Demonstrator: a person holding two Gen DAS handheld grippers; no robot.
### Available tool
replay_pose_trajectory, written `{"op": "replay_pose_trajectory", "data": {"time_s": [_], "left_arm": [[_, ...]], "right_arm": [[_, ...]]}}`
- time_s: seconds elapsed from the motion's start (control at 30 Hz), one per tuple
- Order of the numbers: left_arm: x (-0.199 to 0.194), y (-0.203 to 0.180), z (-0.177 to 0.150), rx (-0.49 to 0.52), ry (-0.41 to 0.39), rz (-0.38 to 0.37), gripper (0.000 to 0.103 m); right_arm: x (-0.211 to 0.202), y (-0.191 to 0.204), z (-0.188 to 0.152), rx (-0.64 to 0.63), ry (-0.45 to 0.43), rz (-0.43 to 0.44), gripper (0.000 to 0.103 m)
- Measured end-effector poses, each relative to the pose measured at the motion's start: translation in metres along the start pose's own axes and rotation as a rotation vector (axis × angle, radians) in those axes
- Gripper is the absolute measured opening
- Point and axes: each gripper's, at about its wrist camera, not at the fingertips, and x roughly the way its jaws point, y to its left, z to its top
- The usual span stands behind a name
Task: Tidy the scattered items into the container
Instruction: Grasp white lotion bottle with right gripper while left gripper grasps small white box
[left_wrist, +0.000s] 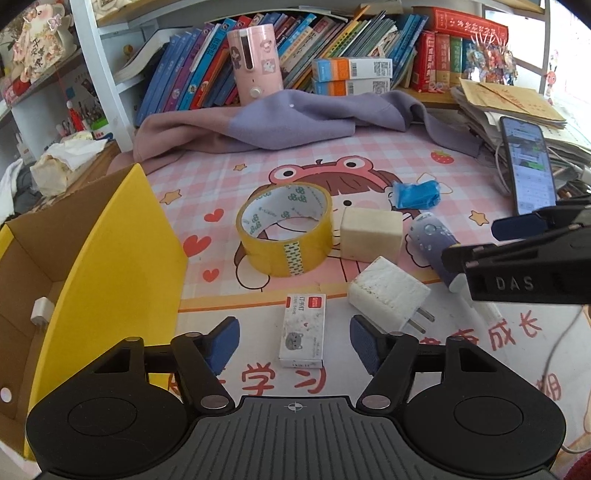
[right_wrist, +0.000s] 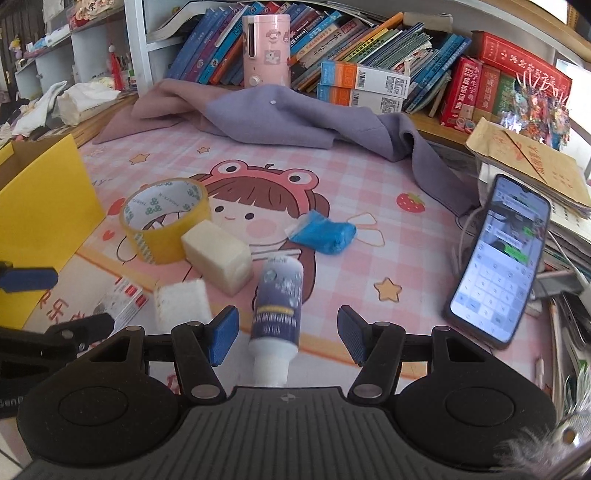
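The left gripper (left_wrist: 294, 343) is wide open around the small box (left_wrist: 303, 335), bottom middle. It looks light and stiff; pinch its long sides. The right gripper (right_wrist: 288, 334) is wide open around the smooth bottle (right_wrist: 277, 310).

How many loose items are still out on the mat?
6: tape roll nearest the yellow box, foam block, blue bag, tube, charger plug, staples box.

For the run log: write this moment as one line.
left gripper: open, around staple box | right gripper: open, around small bottle | yellow box: holds one charger
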Motion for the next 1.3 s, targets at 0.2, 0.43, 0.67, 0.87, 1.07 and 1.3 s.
{"op": "replay_pose_trajectory", "data": {"time_s": [0.2, 0.43, 0.67, 0.87, 1.07, 1.3], "left_arm": [[0.017, 0.001, 0.003, -0.008, 0.026, -0.003, 0.057], [0.034, 0.002, 0.003, -0.015, 0.055, -0.011, 0.052], [0.041, 0.001, 0.004, -0.024, 0.058, -0.032, 0.048], [0.041, 0.004, 0.003, -0.065, 0.050, -0.068, 0.036], [0.040, 0.002, 0.003, -0.051, 0.054, -0.077, 0.028], [0.015, 0.004, 0.003, -0.058, 0.024, -0.094, 0.028]], "right_arm": [[0.019, 0.003, 0.007, -0.014, 0.027, 0.015, 0.053], [0.036, 0.003, 0.010, -0.029, 0.061, 0.011, 0.052], [0.048, -0.002, 0.009, -0.010, 0.098, 0.014, 0.047], [0.046, -0.003, 0.008, -0.024, 0.091, 0.034, 0.034], [0.045, -0.003, 0.008, -0.009, 0.099, 0.042, 0.032], [0.022, -0.007, 0.005, 0.004, 0.083, 0.053, 0.031]]}}
